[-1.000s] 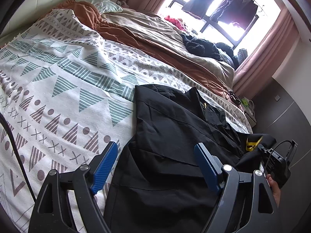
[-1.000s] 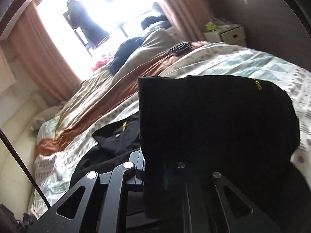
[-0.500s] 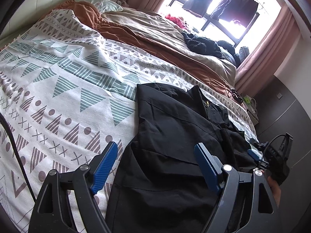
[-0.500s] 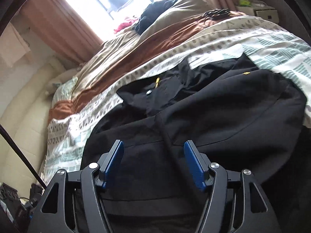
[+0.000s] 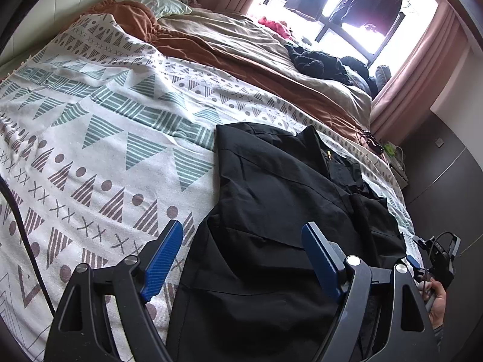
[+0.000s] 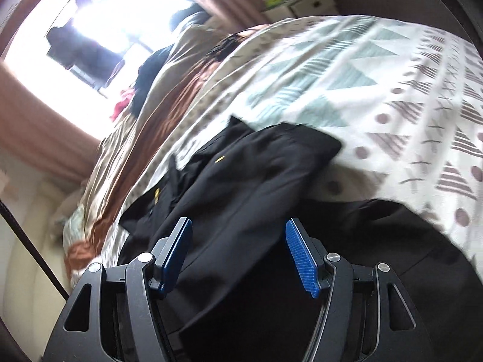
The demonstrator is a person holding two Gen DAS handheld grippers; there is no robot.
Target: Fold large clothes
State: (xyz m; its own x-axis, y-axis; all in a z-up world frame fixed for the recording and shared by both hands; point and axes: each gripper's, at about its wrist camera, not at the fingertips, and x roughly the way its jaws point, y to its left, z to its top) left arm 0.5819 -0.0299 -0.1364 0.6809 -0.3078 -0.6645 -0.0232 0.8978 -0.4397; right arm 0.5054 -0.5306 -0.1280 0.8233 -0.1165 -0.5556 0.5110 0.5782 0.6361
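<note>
A large black garment [image 5: 271, 211] lies on the patterned bedspread [image 5: 105, 150], its near right part folded over its middle. My left gripper [image 5: 241, 225] hovers over the garment's near left edge, open, with nothing between its blue pads. In the right wrist view, which is blurred, my right gripper [image 6: 238, 221] is open over the folded black garment [image 6: 241, 175], and its pads press on nothing. From the left wrist view the right gripper [image 5: 418, 253] shows at the bed's right edge, held by a hand [image 5: 437, 298].
A brown and beige duvet [image 5: 241, 54] covers the far half of the bed, with a pile of dark clothes [image 5: 320, 63] on it near the window. A pink curtain [image 5: 422, 69], a cluttered nightstand [image 5: 395, 163] and a dark wardrobe [image 5: 446, 181] stand to the right.
My right gripper let go of the black fabric it held up, opened, rolled and drew back toward the bed's edge. The fold now lies on the garment. The left gripper stayed put.
</note>
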